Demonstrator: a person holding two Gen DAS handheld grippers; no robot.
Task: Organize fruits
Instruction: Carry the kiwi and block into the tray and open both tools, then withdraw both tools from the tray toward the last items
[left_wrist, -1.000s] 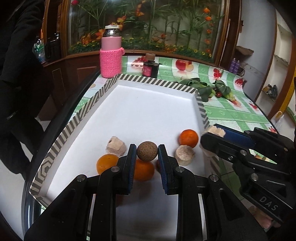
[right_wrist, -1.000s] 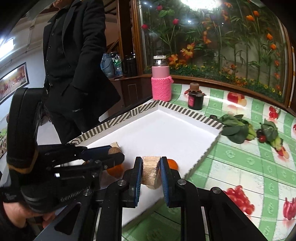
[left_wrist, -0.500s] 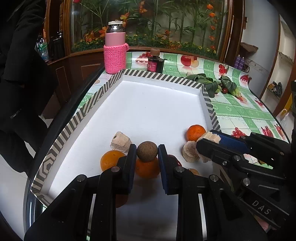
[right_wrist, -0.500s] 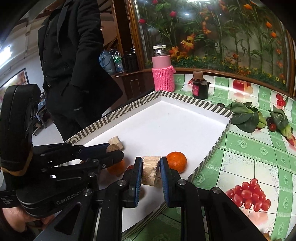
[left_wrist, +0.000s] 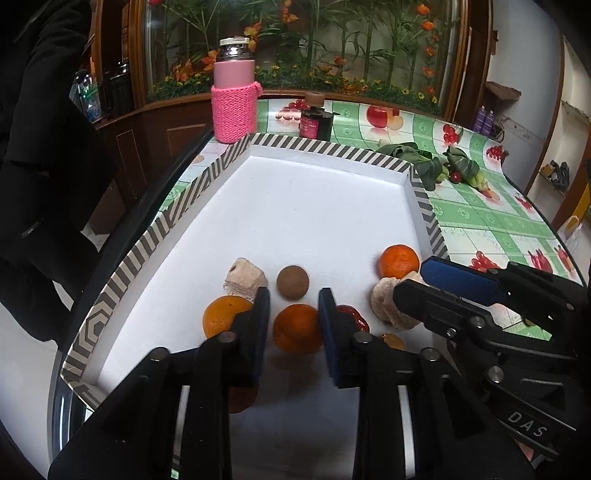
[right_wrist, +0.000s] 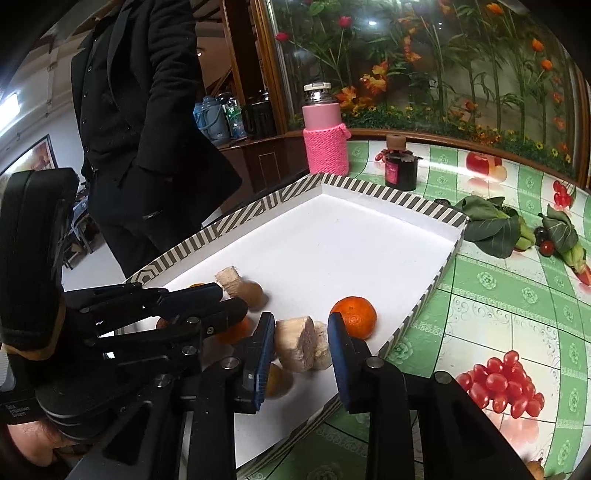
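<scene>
A white tray with a striped rim (left_wrist: 236, 155) (right_wrist: 369, 186) holds the fruits at its near end. My left gripper (left_wrist: 293, 306) is open and empty; a brown round fruit (left_wrist: 292, 282) lies just beyond its tips, and an orange (left_wrist: 297, 328) lies on the tray between its fingers. Another orange (left_wrist: 223, 317) and a pale chunk (left_wrist: 243, 280) lie to the left. My right gripper (right_wrist: 301, 332) is open around a pale chunk (right_wrist: 299, 343) that rests on the tray. A tangerine (right_wrist: 354, 317) (left_wrist: 399, 260) sits to the right of the right gripper.
A pink sleeved flask (left_wrist: 234, 107) and a dark jar (left_wrist: 314, 122) stand behind the tray. Leafy greens with small tomatoes (left_wrist: 436, 166) (right_wrist: 495, 229) lie on the green fruit-print tablecloth to the right. A person in black (right_wrist: 140, 110) stands at the left.
Both grippers have opened. The left one let go of the brown round fruit, which now lies on the tray. The right one released the pale chunk onto the tray.
</scene>
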